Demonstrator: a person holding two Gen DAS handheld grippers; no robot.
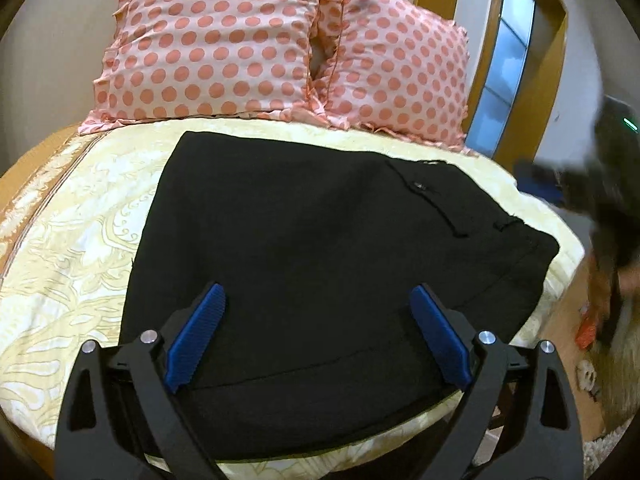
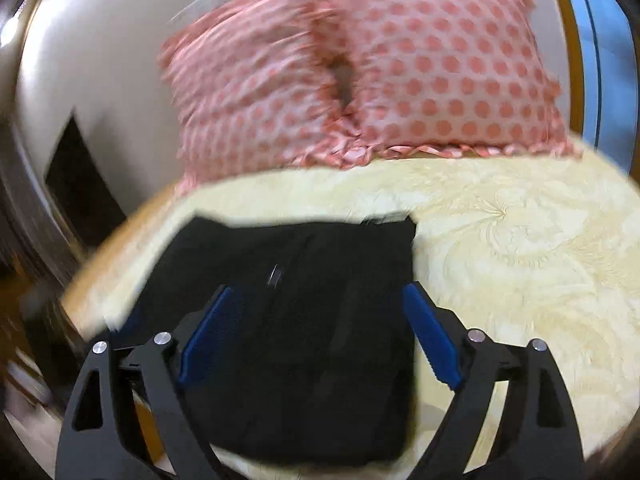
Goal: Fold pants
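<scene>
Black pants [image 1: 320,248] lie folded flat on a cream patterned bedspread [image 1: 80,240]. A back pocket with a button shows at their right side. My left gripper [image 1: 318,296] is open, its blue pads spread wide just above the near part of the pants, holding nothing. In the right wrist view, which is blurred by motion, the pants [image 2: 304,340] lie below my right gripper [image 2: 316,300]. It is open and empty. The right gripper also shows as a dark blur at the right edge of the left wrist view [image 1: 608,200].
Two pink polka-dot pillows [image 1: 248,48] lean at the head of the bed, also seen in the right wrist view [image 2: 400,72]. A wooden frame and window [image 1: 508,60] stand at the right. The bed edge drops off at the right, with floor items [image 1: 588,332] below.
</scene>
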